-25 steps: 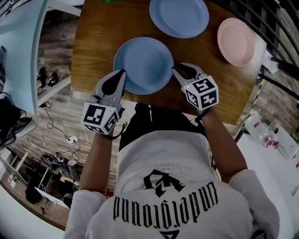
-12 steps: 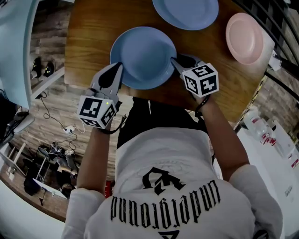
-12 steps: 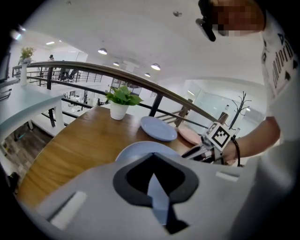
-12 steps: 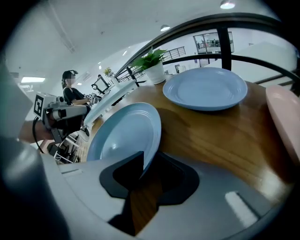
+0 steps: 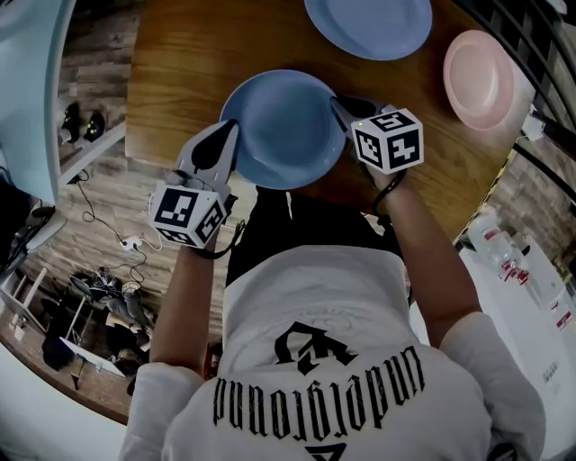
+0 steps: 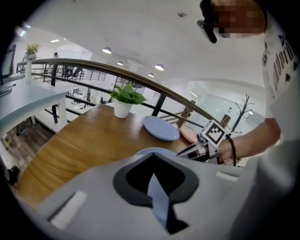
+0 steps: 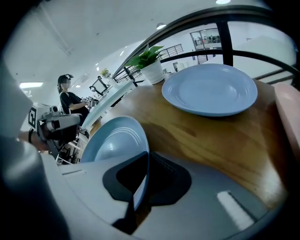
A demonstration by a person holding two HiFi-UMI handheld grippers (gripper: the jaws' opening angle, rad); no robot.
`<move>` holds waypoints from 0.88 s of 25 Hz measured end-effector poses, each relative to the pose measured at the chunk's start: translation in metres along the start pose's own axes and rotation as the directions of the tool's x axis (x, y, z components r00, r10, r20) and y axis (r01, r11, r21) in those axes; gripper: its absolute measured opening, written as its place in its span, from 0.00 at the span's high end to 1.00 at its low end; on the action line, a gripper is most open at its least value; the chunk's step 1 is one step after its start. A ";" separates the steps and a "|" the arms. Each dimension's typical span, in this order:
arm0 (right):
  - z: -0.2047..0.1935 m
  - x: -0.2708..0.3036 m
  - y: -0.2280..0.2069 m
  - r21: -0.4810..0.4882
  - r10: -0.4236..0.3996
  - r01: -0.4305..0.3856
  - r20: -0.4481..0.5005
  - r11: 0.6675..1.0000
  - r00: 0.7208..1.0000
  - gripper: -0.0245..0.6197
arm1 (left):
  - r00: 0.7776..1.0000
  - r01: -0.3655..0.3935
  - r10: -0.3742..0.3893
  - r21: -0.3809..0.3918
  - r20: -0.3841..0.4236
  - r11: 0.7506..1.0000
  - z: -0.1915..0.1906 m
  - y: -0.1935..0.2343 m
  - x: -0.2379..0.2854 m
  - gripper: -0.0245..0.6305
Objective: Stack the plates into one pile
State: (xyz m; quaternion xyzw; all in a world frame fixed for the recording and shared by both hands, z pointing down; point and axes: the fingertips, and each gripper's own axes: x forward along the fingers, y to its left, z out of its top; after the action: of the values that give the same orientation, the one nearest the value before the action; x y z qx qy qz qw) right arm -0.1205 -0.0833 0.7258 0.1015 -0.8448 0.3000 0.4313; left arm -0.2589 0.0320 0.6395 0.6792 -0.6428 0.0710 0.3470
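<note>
A blue plate (image 5: 283,126) lies at the near edge of the round wooden table (image 5: 180,72). My left gripper (image 5: 229,135) is shut on its left rim, which runs between the jaws in the left gripper view (image 6: 157,197). My right gripper (image 5: 338,108) has just been closing, and it now pinches the plate's right rim (image 7: 138,183); the plate (image 7: 115,140) looks tilted there. A second blue plate (image 5: 369,22) sits at the far side, and a pink plate (image 5: 477,79) is at the right.
A potted plant (image 6: 124,101) stands at the table's far edge, beside a curved railing (image 6: 140,79). The person's torso is right against the near table edge. A white counter (image 5: 36,99) is at the left, with cables on the floor below.
Both grippers have come down onto the near blue plate's rims. The right gripper's jaws have closed on the right rim.
</note>
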 end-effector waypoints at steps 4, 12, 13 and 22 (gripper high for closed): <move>0.002 0.001 0.003 -0.015 0.003 -0.003 -0.004 1.000 1.000 0.94 | 1.000 -0.010 0.010 -0.009 0.005 1.000 -0.001 0.004 -0.005 0.89; 0.008 -0.009 0.015 0.013 -0.005 0.004 0.036 1.000 0.999 0.94 | 1.000 -0.015 0.015 -0.010 0.026 1.000 0.001 0.010 -0.027 0.89; 0.010 -0.012 0.018 0.014 -0.009 0.008 0.044 1.000 0.999 0.94 | 0.999 -0.013 0.013 -0.007 0.030 1.000 0.002 0.010 -0.031 0.89; 0.013 -0.049 0.062 0.037 -0.063 0.059 0.134 0.998 0.989 0.93 | 0.996 0.024 -0.029 0.062 0.084 0.998 0.022 0.001 -0.086 0.89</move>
State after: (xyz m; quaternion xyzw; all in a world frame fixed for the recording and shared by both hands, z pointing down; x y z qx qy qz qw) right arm -0.1261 -0.0460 0.6557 0.1544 -0.8635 0.2929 0.3804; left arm -0.2816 0.0907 0.5770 0.7003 -0.6454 0.0570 0.2996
